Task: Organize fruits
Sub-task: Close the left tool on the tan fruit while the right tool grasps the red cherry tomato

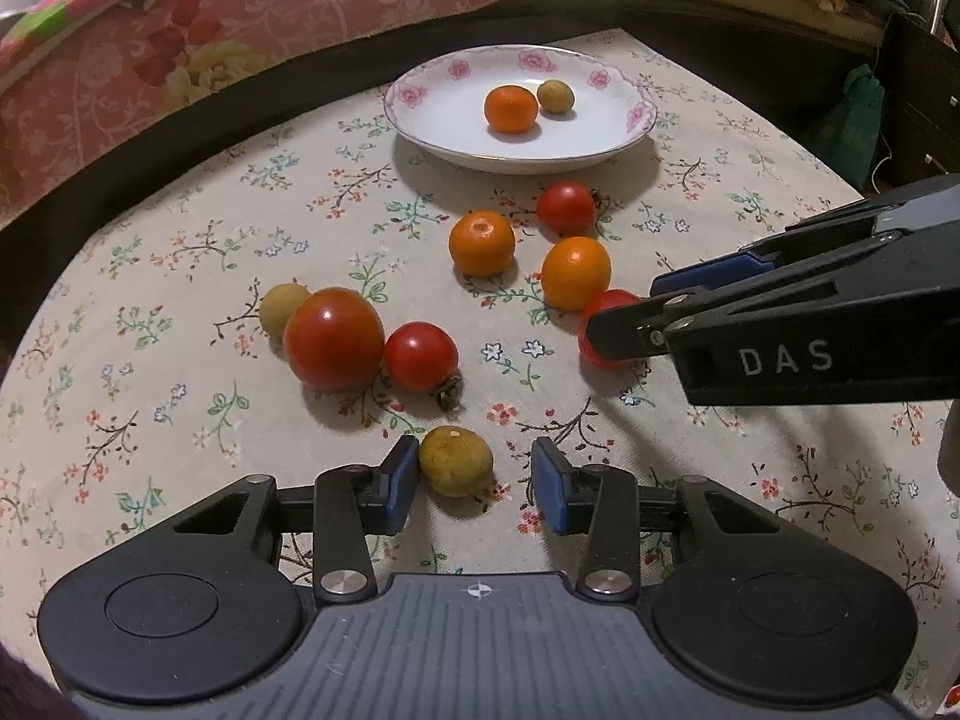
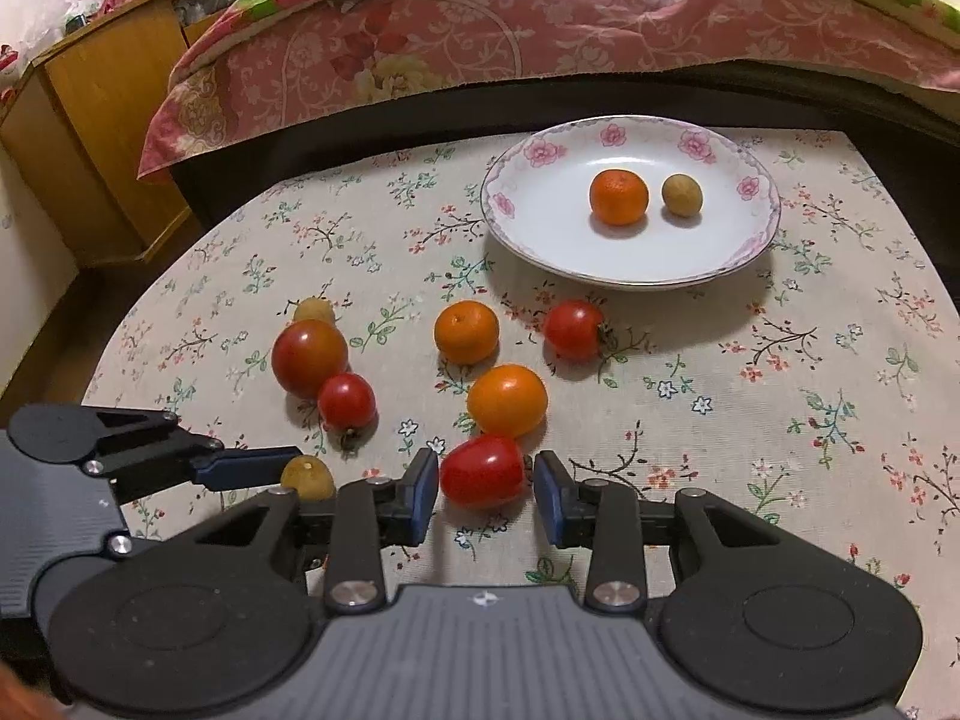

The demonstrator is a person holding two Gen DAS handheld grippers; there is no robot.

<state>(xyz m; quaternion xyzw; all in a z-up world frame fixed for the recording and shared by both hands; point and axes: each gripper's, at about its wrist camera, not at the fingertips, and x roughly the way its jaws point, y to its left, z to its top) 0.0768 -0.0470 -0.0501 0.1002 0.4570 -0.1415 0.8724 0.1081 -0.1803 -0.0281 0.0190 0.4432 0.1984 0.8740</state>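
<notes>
two tools sit open: left tool (image 1: 475, 474) flanks a yellowish fruit (image 1: 456, 461) (touching one pad), right tool (image 2: 485, 483) brackets a red tomato (image 2: 483, 471) on the surface, near the plate (image 2: 522, 240).

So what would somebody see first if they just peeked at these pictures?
Probably the bright fruit scattered over the flowery tablecloth, with the white plate at the far side already holding a small orange and a yellow-green fruit. Then the two grippers up close: the right gripper sits open around a red tomato, and the left gripper sits open around another yellow-green fruit.
</notes>
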